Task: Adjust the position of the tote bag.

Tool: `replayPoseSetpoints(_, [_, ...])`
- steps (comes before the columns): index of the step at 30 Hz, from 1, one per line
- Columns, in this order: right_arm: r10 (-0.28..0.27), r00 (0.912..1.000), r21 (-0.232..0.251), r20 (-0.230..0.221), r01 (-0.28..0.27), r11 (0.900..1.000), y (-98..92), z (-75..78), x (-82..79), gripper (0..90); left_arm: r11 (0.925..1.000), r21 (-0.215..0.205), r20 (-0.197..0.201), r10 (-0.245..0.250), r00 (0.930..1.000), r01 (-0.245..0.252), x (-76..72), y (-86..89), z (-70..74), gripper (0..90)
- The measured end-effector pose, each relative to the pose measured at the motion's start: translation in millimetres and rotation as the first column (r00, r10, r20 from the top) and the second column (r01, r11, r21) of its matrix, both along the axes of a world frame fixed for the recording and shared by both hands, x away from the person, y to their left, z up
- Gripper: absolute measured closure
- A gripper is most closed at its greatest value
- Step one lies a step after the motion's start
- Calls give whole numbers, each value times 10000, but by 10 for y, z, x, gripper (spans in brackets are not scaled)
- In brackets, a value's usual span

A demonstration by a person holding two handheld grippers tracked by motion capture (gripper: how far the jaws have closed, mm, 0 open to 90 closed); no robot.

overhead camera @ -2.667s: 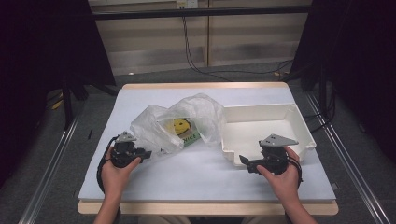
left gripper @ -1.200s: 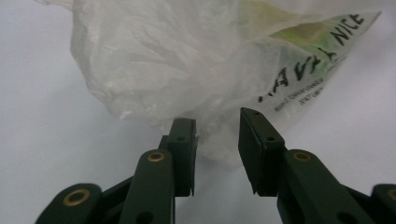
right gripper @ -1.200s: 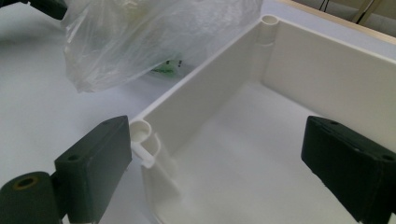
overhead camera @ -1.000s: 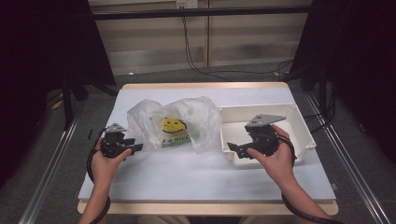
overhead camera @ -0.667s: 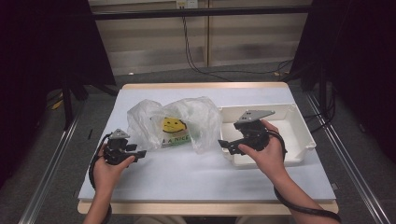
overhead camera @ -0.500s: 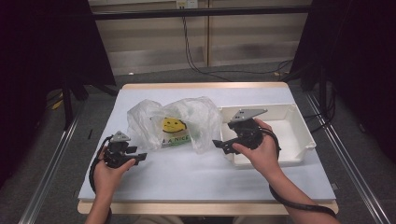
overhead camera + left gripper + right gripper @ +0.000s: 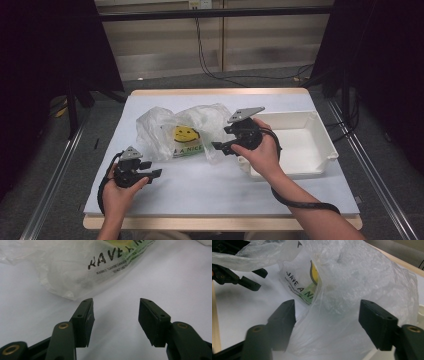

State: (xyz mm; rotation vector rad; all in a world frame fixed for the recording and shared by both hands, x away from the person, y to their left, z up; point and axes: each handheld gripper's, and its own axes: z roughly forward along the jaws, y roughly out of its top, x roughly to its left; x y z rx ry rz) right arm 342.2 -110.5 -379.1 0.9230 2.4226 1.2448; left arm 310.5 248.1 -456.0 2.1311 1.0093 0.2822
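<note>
A clear plastic bag [image 7: 200, 120] with a yellow smiley face and green print lies crumpled on the white table cover. My right gripper [image 7: 218, 148] is at the bag's right edge. In the right gripper view its jaws [image 7: 326, 302] have just been closing, with a fold of the bag [image 7: 362, 277] between them, and the pads do not visibly press on it. My left gripper [image 7: 156, 170] hovers low near the front left, just short of the bag's lower corner [image 7: 72, 267]. Its jaws [image 7: 115, 302] have just opened slightly and stand open over bare cover.
A white rectangular tray [image 7: 295, 116] stands at the table's right, just behind the right hand. The cover [image 7: 210, 185] is bare between the grippers and the wooden front edge. Dark floor and metal rails surround the table.
The right gripper has moved left from over the tray to the bag's right edge, and its jaws have narrowed. The left gripper has drifted toward the front edge and slightly right.
</note>
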Motion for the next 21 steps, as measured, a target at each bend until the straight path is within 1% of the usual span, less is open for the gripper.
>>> replayPoseSetpoints(1, [5,10000,-132,56,-4,9999,17,-2,13,380,10000,-6,-13,-56,10000,56,0,-7,-2,457])
replayPoseSetpoints(2, [-50,10000,-425,-47,48,9991,34,-12,42,476,9998,176,46,-105,9999,104,2,-11,4,449])
replayPoseSetpoints(3, [-50,10000,-425,-47,48,9991,34,-12,42,476,9999,122,74,-102,9999,101,2,-23,4,449])
replayPoseSetpoints(4, [-126,9999,-469,-115,120,9988,34,-20,59,523,9999,114,130,-109,9999,108,1,-31,8,445])
replayPoseSetpoints(5, [-128,9998,-520,-140,121,9986,29,-29,76,585,9999,102,182,-136,9997,134,1,-38,16,443])
replayPoseSetpoints(6, [-82,9997,-601,-214,69,9982,17,-45,102,674,9999,68,260,-140,9996,138,1,-49,21,433])
replayPoseSetpoints(7, [-111,9995,-580,-312,93,9983,7,-50,108,718,9997,103,348,-220,9992,217,7,-58,34,431])
replayPoseSetpoints(8, [-153,9992,-588,-373,131,9982,-5,-51,114,738,9997,103,348,-220,9992,217,7,-58,34,428])
replayPoseSetpoints(9, [-153,9992,-588,-373,131,9982,-5,-51,114,738,9997,46,384,-232,9990,231,10,-67,34,428])
replayPoseSetpoints(10, [-180,9992,-537,-351,162,9984,-17,-53,123,769,9996,75,422,-272,9987,269,15,-71,36,427])
replayPoseSetpoints(11, [-179,9991,-491,-391,160,9987,-28,-50,130,815,9996,95,426,-284,9987,281,20,-75,35,427])
replayPoseSetpoints(12, [-116,9988,-241,-468,105,9997,-51,-39,140,879,9996,78,418,-272,9988,269,20,-84,34,426])
replayPoseSetpoints(13, [-116,9988,-241,-468,105,9997,-51,-39,140,879,9996,51,399,-277,9988,275,21,-88,37,426])
replayPoseSetpoints(14, [-6,9984,-123,-569,-1,9999,-64,-22,140,898,9998,-74,485,-197,9986,201,22,-105,56,423])
replayPoseSetpoints(15, [-7,9984,-94,-564,2,10000,-68,-13,129,900,9997,34,598,-262,9979,261,28,-103,76,421])
replayPoseSetpoints(16, [-7,9984,-94,-564,2,10000,-68,-13,129,900,9997,34,598,-262,9979,261,28,-103,76,419])
replayPoseSetpoints(17, [63,9982,-74,-591,-68,9999,-78,-10,105,900,9997,-104,724,-224,9971,232,30,-125,106,413])
replayPoseSetpoints(18, [63,9982,-74,-591,-68,9999,-78,-10,105,900,9997,-104,724,-224,9971,232,30,-125,106,405])
replayPoseSetpoints(20, [94,9971,148,-757,-83,9999,-106,-24,75,900,9996,-31,880,-272,9957,276,34,-147,136,401])
replayPoseSetpoints(21, [54,9967,183,-812,-40,9998,-119,-31,64,900,9996,-10,960,-284,9950,287,37,-155,149,401])
